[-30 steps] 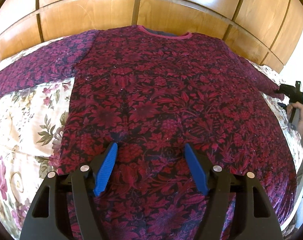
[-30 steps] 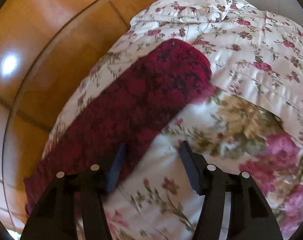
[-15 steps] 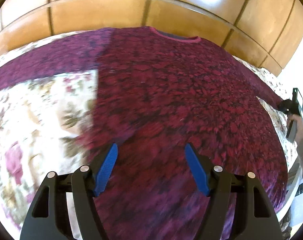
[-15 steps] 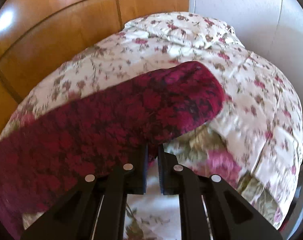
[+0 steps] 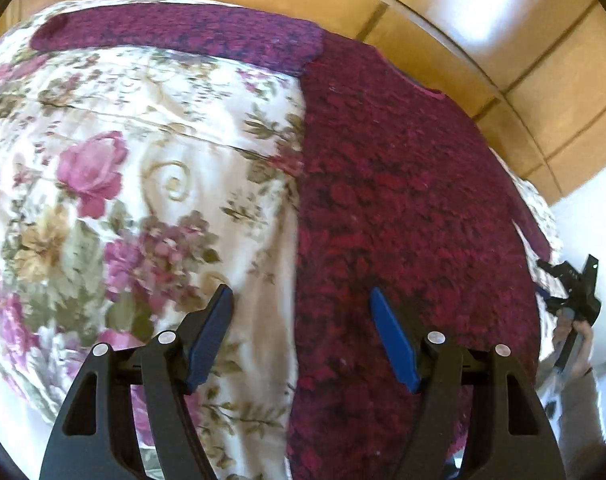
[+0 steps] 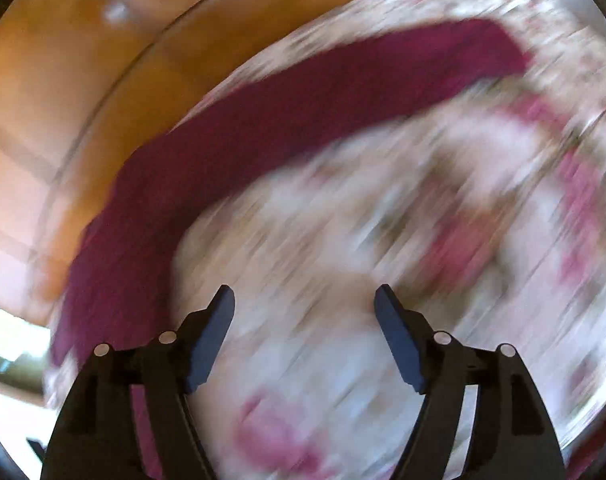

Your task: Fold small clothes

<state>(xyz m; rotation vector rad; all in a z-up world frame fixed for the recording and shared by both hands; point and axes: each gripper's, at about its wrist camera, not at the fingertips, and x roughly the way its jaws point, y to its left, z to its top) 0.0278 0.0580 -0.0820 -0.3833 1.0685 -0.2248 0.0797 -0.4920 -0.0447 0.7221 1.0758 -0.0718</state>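
Observation:
A dark red floral long-sleeved top (image 5: 403, 208) lies spread flat on the bed, its left sleeve (image 5: 175, 36) stretched out to the far left. My left gripper (image 5: 301, 320) is open and empty, straddling the top's left side edge near the hem. In the right wrist view, which is motion-blurred, the right sleeve (image 6: 303, 120) lies flat across the quilt. My right gripper (image 6: 305, 320) is open and empty above the quilt beside that sleeve. It also shows at the far right of the left wrist view (image 5: 571, 292).
A cream quilt with pink roses (image 5: 123, 184) covers the bed. Wooden wall panels (image 5: 423, 12) stand close behind the bed head. A white wall (image 5: 591, 216) is at the right.
My left gripper has swung left, from over the top's body to its left edge. My right gripper was shut on the right sleeve half a second ago; it has let go and pulled back.

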